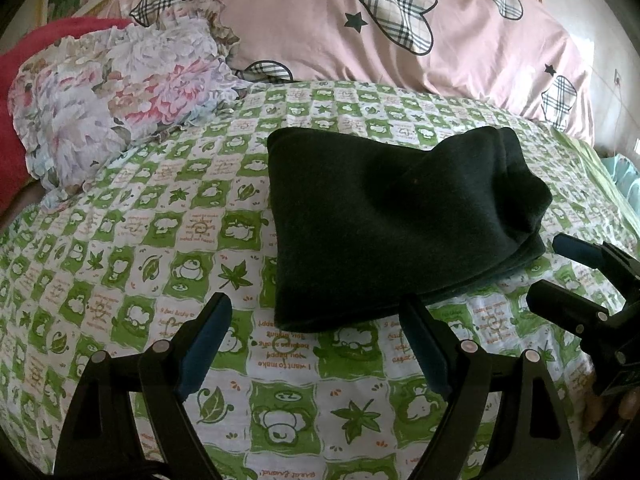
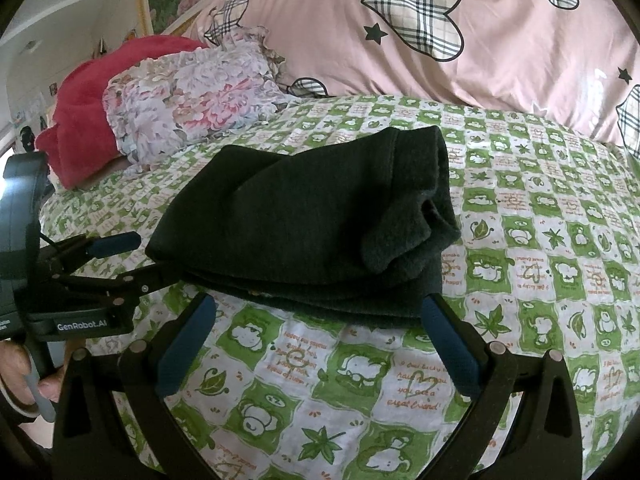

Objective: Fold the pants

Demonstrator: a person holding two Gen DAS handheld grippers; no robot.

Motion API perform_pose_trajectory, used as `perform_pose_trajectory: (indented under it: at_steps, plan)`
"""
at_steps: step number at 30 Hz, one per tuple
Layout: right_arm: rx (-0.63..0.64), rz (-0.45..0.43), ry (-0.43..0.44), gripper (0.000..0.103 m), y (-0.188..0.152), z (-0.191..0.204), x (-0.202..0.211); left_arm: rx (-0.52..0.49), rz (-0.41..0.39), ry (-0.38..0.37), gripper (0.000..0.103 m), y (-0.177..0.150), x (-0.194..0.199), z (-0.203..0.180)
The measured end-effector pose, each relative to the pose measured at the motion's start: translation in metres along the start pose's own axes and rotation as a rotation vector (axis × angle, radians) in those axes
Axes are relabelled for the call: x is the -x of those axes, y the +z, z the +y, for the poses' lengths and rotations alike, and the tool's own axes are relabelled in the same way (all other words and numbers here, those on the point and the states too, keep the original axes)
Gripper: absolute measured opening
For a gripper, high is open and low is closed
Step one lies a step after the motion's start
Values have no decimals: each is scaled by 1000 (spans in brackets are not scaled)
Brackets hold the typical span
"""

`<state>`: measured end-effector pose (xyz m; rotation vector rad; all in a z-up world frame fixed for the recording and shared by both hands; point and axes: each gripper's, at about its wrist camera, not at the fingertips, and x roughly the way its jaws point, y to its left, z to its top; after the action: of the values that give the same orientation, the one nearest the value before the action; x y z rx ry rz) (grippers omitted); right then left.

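The dark pants (image 1: 384,216) lie folded into a thick bundle on the green and white checked bed sheet (image 1: 168,248). My left gripper (image 1: 316,344) is open and empty just short of the bundle's near edge. My right gripper (image 2: 316,344) is open and empty too, close in front of the pants (image 2: 304,224). In the left wrist view the right gripper (image 1: 560,272) shows open at the right edge beside the bundle. In the right wrist view the left gripper (image 2: 136,256) shows open at the left, touching the bundle's corner.
A floral ruffled pillow (image 1: 120,96) and a red blanket (image 2: 84,108) lie at the far left of the bed. A pink quilt with plaid hearts (image 1: 360,20) is piled along the back. The bed's right edge (image 1: 608,184) drops off.
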<state>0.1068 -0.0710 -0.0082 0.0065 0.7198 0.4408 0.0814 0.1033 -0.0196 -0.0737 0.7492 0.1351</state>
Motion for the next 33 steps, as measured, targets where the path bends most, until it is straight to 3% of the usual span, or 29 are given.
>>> perform_pose_trajectory:
  at_steps: [33]
  plan:
    - [-54,-52,6,102,9,-6,9,27,-15,-13,86,12,3,3]
